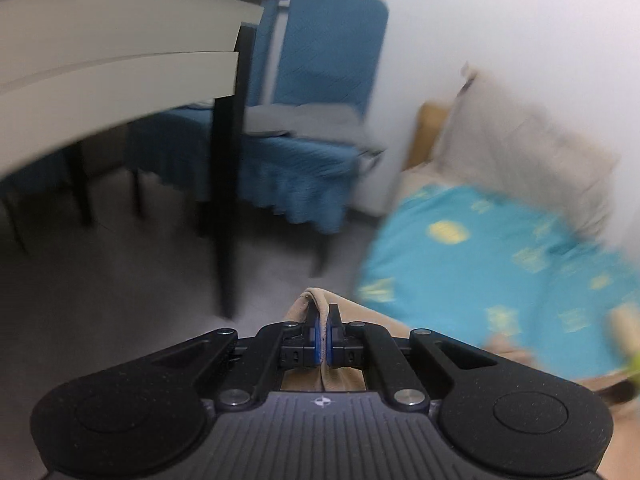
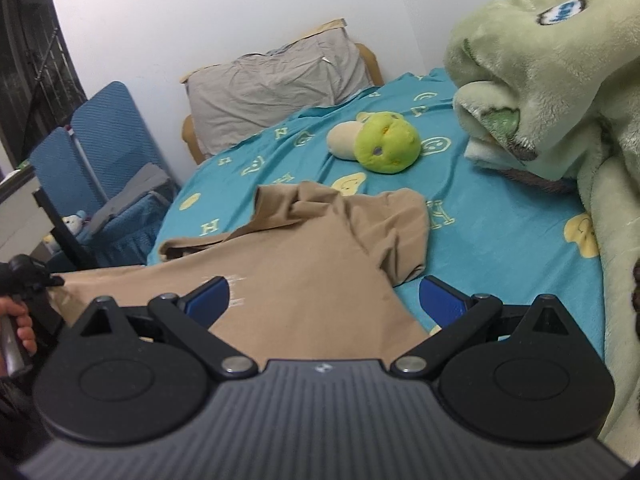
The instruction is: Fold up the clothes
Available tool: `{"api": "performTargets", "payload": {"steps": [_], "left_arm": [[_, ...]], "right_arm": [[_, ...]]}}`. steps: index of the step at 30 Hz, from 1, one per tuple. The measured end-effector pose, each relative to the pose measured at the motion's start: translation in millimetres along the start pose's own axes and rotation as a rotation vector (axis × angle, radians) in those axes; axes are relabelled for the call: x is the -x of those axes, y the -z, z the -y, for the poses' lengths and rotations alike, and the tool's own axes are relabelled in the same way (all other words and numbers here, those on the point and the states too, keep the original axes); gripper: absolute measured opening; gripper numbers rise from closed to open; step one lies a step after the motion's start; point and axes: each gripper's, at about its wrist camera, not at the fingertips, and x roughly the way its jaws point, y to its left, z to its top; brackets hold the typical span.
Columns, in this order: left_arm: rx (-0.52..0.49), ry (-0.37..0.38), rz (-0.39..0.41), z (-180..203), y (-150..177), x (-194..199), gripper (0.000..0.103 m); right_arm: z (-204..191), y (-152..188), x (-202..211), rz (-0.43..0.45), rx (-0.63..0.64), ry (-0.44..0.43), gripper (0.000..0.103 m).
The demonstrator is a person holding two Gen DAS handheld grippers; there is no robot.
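- We see a white wall behind the bed, w/ a grey pillow leaning on it.
- Bed has a bright blue sheet w/ yellow smiley faces.
- Blue chairs stand by the bed, next to a white table w/ black legs.
- Floor is grey.
- Dark window on the left in the right wrist view.

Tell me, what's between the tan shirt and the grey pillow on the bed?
In the right wrist view, only bare blue bedsheet lies between the tan shirt and the grey pillow.
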Motion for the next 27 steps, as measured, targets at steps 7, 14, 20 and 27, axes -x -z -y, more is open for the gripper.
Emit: {"api": "performTargets", "payload": {"steps": [7,14,20,27], "left_arm": [[-0.052,-0.038,-0.044,14.0,40.2,-50.3,0.012],[-0.065,0.098,0.013,6.2,59.4,21.8,0.069],[-0.133,0.184,0.125,12.7,72.0,140.5,0.098],[-0.154,0.298,0.101,38.7,112.9,242.3,0.103]], "right_arm": [[-6.5,2.3,-10.2,0.012,0.08,0.028,0.103],[-14.0,1.3,-5.3,0.04,0.134,0.009,0.103],[-21.4,-0.2,7.8,0.071,0.18,-0.003,0.103],[-28.4,0.7,31.8,0.094,0.207,-0.023,0.103]]}}
